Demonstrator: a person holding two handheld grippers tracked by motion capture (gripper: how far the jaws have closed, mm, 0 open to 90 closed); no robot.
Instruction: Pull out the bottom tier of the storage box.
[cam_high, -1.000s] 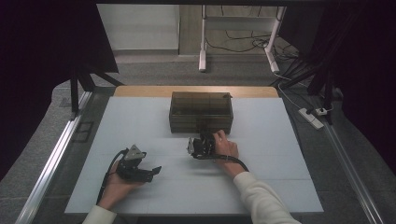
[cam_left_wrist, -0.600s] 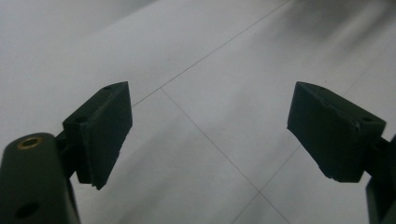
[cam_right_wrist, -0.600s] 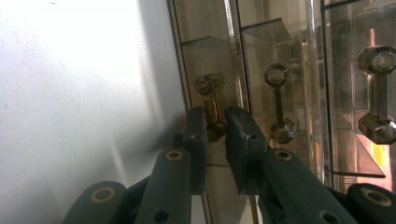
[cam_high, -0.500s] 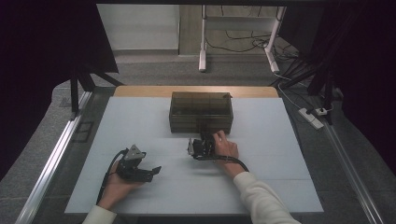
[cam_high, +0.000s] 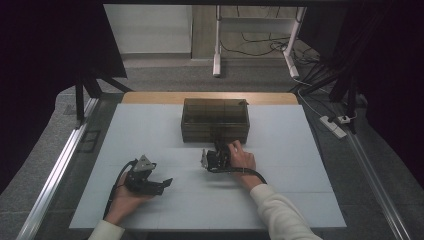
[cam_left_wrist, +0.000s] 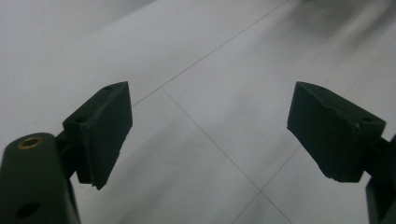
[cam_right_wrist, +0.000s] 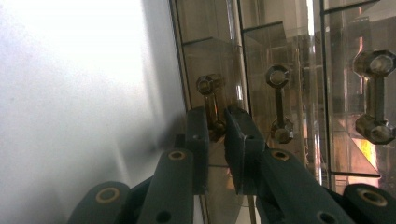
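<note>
White and matte, the worktop (cam_high: 150, 125) carries a smoky clear-plastic drawer box (cam_high: 215, 120) at its far middle. The right claw (cam_right_wrist: 216, 122) is pinched narrow on a slim, knob-ended drawer handle (cam_right_wrist: 211, 100); a crooked pull could slip the glossy handle free or drag the box. The left claw (cam_left_wrist: 205, 135) rests wide, holding nothing.

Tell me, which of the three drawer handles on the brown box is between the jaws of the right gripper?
The leftmost handle in the right gripper view. The right gripper has its jaws closed around its lower end; the middle handle and the right handle stand free.
</note>
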